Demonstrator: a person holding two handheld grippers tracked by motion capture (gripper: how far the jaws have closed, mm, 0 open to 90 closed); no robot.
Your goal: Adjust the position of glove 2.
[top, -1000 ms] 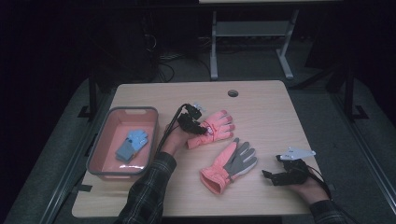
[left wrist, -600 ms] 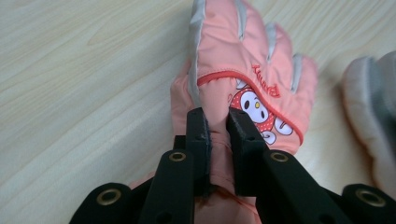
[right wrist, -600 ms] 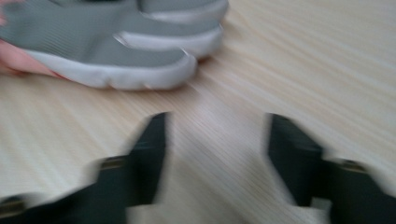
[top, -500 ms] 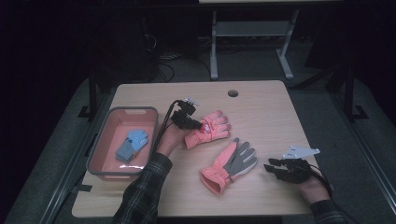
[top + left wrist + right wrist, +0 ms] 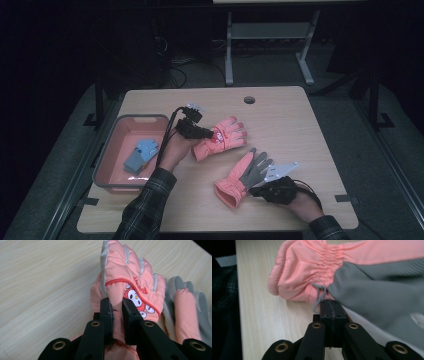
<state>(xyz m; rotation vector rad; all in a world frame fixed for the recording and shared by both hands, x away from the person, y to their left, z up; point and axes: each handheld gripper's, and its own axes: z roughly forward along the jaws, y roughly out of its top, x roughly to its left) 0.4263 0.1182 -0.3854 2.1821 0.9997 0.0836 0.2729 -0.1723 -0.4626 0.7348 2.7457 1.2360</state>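
tabletop (image 5: 37,277): pale wood grain, smooth matt
printed glove (image 5: 130,272): padded pink cloth, slight sheen
palm-up glove (image 5: 377,277): grey knit-textured palm, gathered pink cuff
tongs (image 5: 117,312): matt black plastic

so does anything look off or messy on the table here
Nothing is damaged or spilled. The two pink gloves lie mismatched: the cartoon glove back up, the other glove grey palm up, angled differently. A small blue glove sits alone in the pink tray.

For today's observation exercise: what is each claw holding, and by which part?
Left claw pinches the cartoon-printed pink glove by a fold of fabric near its wrist. Right claw is shut at the edge of the grey-palmed glove; a hold cannot be told.
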